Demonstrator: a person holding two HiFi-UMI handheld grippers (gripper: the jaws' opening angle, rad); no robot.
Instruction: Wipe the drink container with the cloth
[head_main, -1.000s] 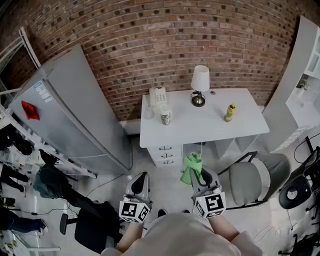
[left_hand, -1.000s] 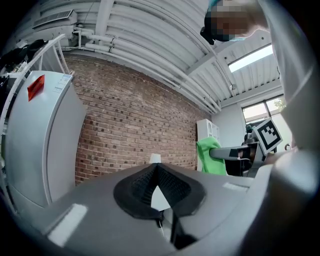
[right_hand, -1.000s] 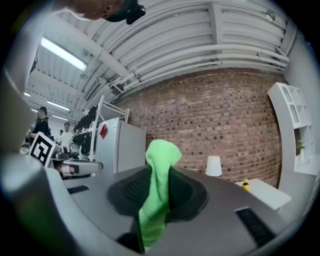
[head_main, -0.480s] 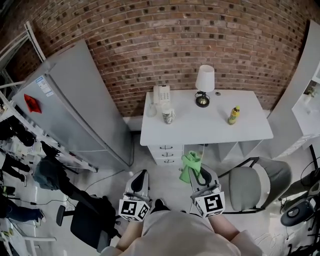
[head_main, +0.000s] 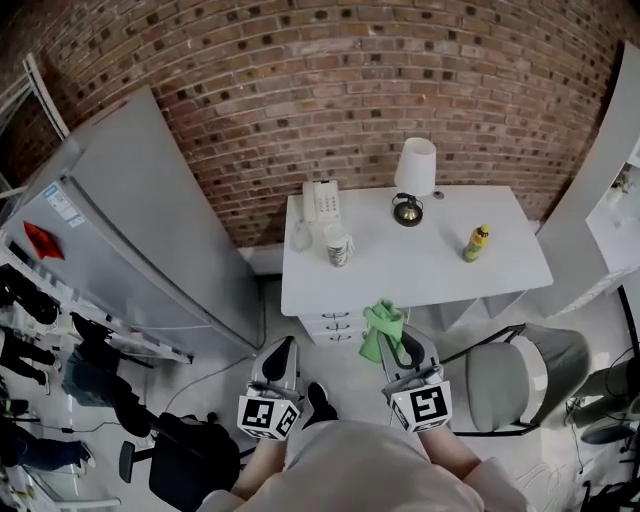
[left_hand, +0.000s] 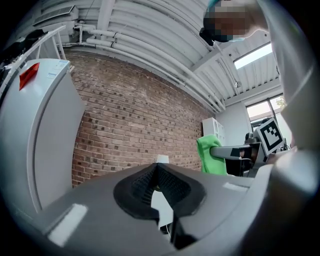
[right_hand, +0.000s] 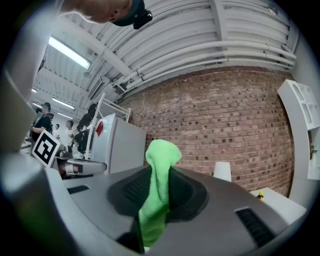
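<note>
Desk (head_main: 400, 268) nearer than before, approach step: right gripper (head_main: 398, 346) clamped on green cloth (head_main: 377, 328), left gripper (head_main: 282, 352) closed and empty, drink container (head_main: 477, 243) upright on desk's right side, well apart; next, close in.

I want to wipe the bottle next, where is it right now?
In the head view the bottle stands upright on the right part of the white desk, to the right of the lamp and with nothing touching it.
</note>
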